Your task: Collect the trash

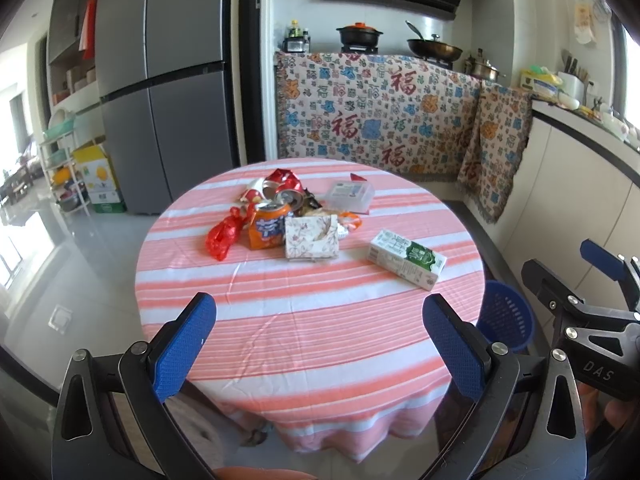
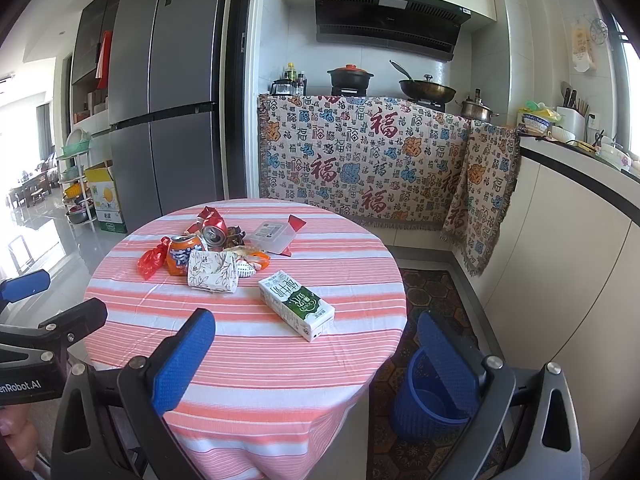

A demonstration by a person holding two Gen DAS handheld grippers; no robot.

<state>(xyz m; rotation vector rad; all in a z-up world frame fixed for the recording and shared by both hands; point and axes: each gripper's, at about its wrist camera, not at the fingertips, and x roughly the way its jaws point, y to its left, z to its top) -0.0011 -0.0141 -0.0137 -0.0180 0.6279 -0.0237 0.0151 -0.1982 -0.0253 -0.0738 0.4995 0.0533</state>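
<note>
A round table with a pink striped cloth (image 1: 304,320) (image 2: 248,360) holds a pile of trash: an orange soda can (image 1: 267,226) (image 2: 181,258), a red plastic bag (image 1: 222,236) (image 2: 151,261), a floral paper box (image 1: 311,237) (image 2: 213,271), a clear plastic container (image 1: 349,195) (image 2: 273,234) and red wrappers (image 1: 284,180) (image 2: 210,218). A green and white milk carton (image 1: 406,258) (image 2: 296,304) lies apart to the right. A blue trash basket (image 1: 506,320) (image 2: 430,396) stands on the floor right of the table. My left gripper (image 1: 320,344) and right gripper (image 2: 316,360) are open and empty, near the table's front edge.
A grey fridge (image 1: 160,80) stands behind on the left. A counter draped with patterned cloth (image 1: 376,116) carries pots and a wok. White cabinets (image 2: 560,260) run along the right. A patterned rug (image 2: 432,292) lies under the basket. A rack and boxes (image 1: 80,168) stand far left.
</note>
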